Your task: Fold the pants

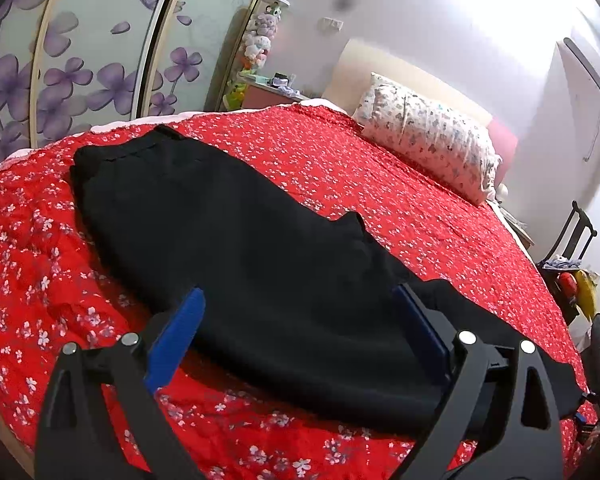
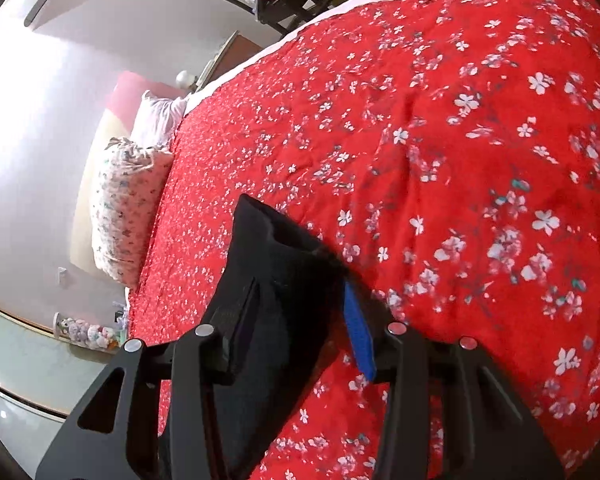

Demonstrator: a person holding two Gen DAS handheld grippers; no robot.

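The black pants (image 1: pixel 236 240) lie flat on the red floral bedspread (image 1: pixel 380 184), waistband at the far left, legs running toward me. My left gripper (image 1: pixel 296 300) is open, its blue fingers (image 1: pixel 180 328) spread wide on either side of the leg part, not closed on it. In the right wrist view a black end of the pants (image 2: pixel 276 264) lies between the fingers of my right gripper (image 2: pixel 296 292). One blue finger (image 2: pixel 358 332) shows to the right of the cloth; the jaws stand apart, and whether they pinch the cloth is unclear.
A floral pillow (image 1: pixel 432 140) lies at the head of the bed; it also shows in the right wrist view (image 2: pixel 128 204). Wardrobe doors with purple flowers (image 1: pixel 80 76) stand beyond the bed's left side. A dark chair with clutter (image 1: pixel 572 276) is at the right.
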